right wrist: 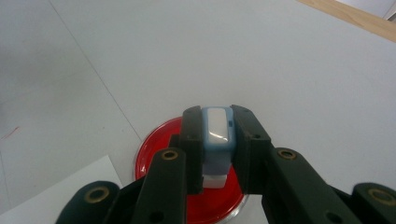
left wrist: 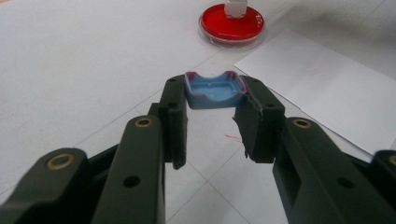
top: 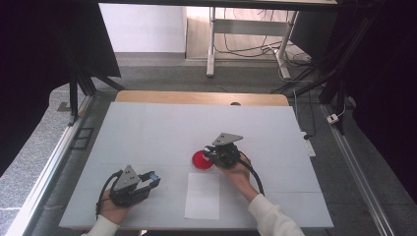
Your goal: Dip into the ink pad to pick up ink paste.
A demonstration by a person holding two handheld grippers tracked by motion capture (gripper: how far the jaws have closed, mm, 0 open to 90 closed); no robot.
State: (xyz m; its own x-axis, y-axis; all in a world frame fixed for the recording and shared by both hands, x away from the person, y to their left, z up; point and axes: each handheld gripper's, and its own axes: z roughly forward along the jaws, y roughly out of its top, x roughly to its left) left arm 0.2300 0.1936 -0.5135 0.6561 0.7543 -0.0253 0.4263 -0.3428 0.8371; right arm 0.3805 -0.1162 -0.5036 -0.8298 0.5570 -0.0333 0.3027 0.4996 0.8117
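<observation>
Both grippers are showing matte black bodies. The left gripper (top: 153,178) is carrying a grey three-cornered plate on top, as is the right gripper (top: 206,153). Brass-coloured bushings and plain round holes are showing along the black linkage arms. The fingers (left wrist: 173,122) are presenting flat black pads. Black cables are trailing from each unit. White sleeves are covering both forearms.

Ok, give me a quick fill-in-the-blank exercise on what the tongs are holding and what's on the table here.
1. The left tongs grip a small ____ cap.
2. The right tongs hold a stamp over a round ____ dish.
3. A white sheet of ____ lies flat on the table nearer the person than that dish.

Missing words: blue; red; paper
</observation>
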